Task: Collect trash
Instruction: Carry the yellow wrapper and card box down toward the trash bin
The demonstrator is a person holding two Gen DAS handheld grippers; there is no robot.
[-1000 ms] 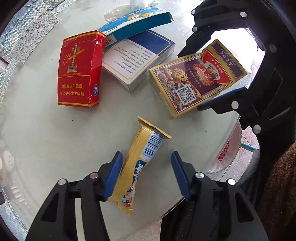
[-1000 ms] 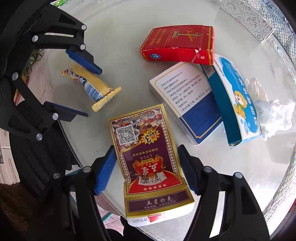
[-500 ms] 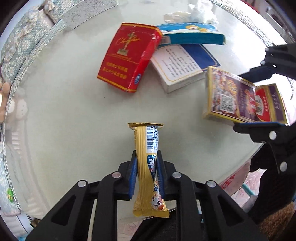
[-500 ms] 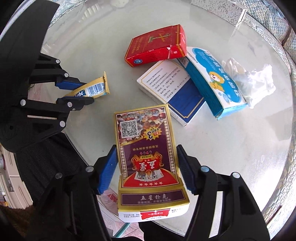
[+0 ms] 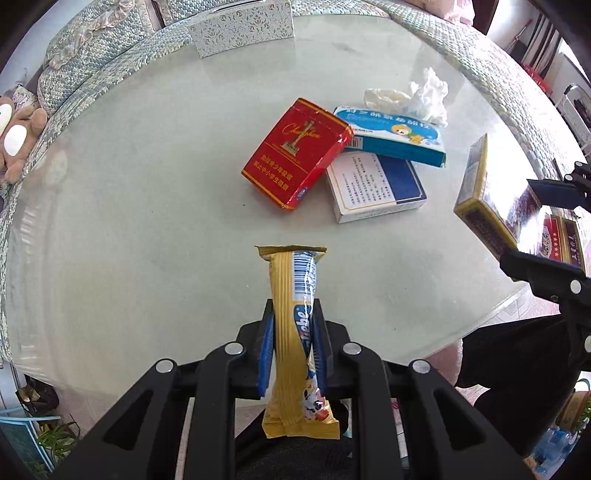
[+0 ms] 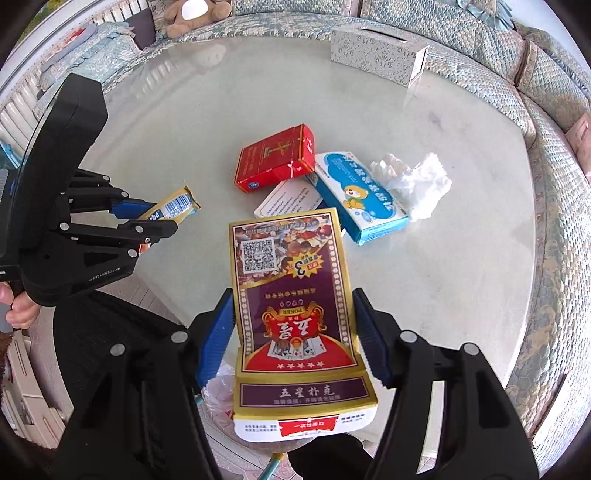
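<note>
wrist views overhead, sharing round table (image 5: 147,221)

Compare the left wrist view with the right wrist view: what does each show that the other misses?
Left wrist only: the cartoon cow on the yellow snack wrapper, pinched in the left claw.

Right wrist only: the QR code face of the poker card box held by the right claw, plus a teddy bear.

Both: the red cigarette pack, blue cartoon box, crumpled tissue and patterned tissue box.
</note>
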